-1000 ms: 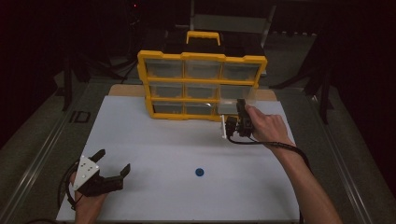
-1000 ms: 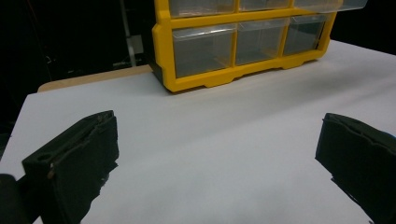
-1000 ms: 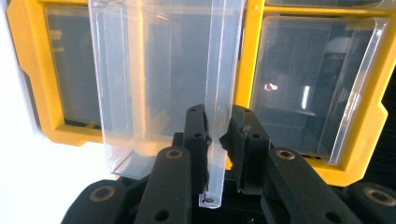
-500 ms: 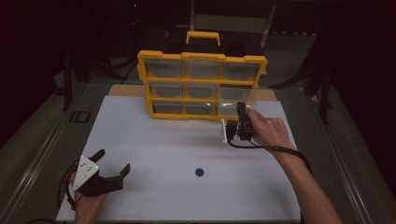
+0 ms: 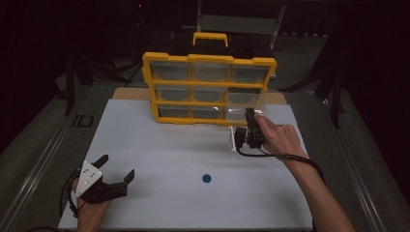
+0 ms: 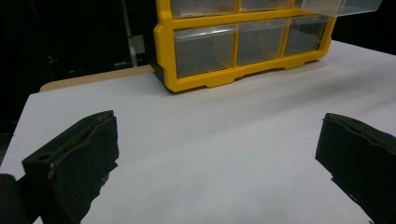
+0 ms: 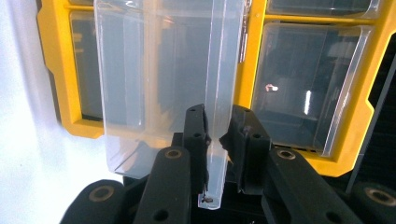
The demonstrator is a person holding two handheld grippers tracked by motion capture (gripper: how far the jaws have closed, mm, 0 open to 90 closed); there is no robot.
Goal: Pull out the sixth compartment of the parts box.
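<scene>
A yellow organizer with clear drawers stands upright at the back of the white table. One clear drawer from its right column juts out toward me. My right gripper is shut on that drawer's wall. In the right gripper view, both pads pinch the thin clear plastic wall of the drawer, with my right gripper below it. My left gripper rests at the near left of the table, open with nothing between its fingers. In the left gripper view, my left gripper faces the organizer across bare table.
A small blue disc lies on the white tabletop between the two hands. A dark metal frame borders the table on both sides. The organizer's handle sticks up at the back.
My right gripper has drawn back slightly toward the near edge, bringing the clear drawer a little farther out. The left gripper has stayed put.
</scene>
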